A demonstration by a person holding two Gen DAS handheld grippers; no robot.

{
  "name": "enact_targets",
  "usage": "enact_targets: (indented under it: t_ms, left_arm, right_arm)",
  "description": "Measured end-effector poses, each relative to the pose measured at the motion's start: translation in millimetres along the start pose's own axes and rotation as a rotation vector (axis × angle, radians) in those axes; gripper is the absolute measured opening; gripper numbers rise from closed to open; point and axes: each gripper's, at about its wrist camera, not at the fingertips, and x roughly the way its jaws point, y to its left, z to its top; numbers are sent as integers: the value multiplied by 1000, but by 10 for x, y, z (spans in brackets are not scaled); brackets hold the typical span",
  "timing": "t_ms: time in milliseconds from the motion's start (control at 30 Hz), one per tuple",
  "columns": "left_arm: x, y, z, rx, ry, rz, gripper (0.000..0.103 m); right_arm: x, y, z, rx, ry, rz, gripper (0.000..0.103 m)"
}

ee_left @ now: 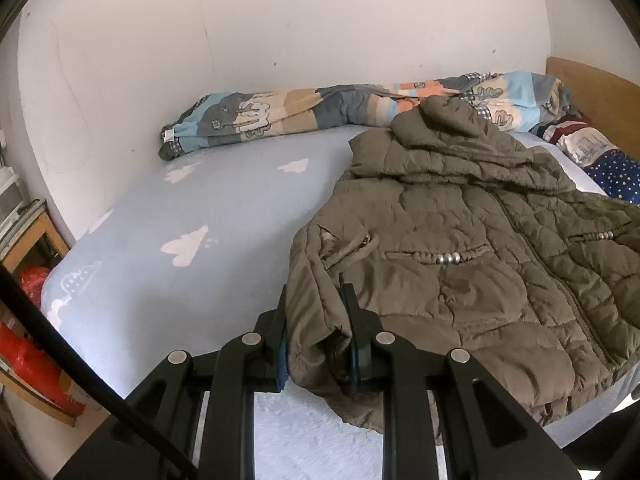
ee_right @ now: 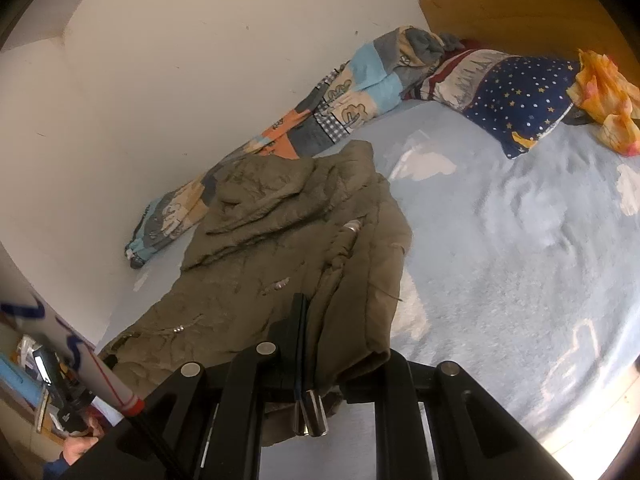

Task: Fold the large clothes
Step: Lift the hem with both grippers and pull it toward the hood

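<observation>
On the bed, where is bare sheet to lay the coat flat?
Bare light-blue cloud sheet lies left of the olive quilted coat, up to the patchwork duvet roll; another patch lies right of it, below the star-print pillow. The wall side is crowded.

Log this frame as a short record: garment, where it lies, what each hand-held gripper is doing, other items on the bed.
garment: olive quilted hooded jacket, front up, zipped, not yet folded
surface: bed with light blue cloud-print sheet
left hand-held gripper: shut on the jacket's lower hem corner
right hand-held gripper: shut on the jacket's opposite hem edge
other items: patchwork duvet bunched along the wall; star-print pillow by the wooden headboard; orange cloth beside the pillow
</observation>
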Motion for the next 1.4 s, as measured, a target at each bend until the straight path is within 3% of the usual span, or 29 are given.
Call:
enact_targets:
  t_ms: [267, 633, 1167, 1400]
  left_arm:
    - [-161, 144, 137, -39, -7, -28, 21]
    - [-373, 190, 361, -16, -56, -45, 21]
    - [-126, 429, 716, -73, 65, -185, 21]
    - [-8, 516, 998, -88, 76, -239, 21]
  right_arm:
    - [-206, -3, 16, 21, 11, 33, 13]
    - [-488, -33, 98, 60, 5, 70, 13]
    - [-455, 129, 559, 69, -23, 133, 13]
    - [-327, 295, 958, 36, -44, 149, 13]
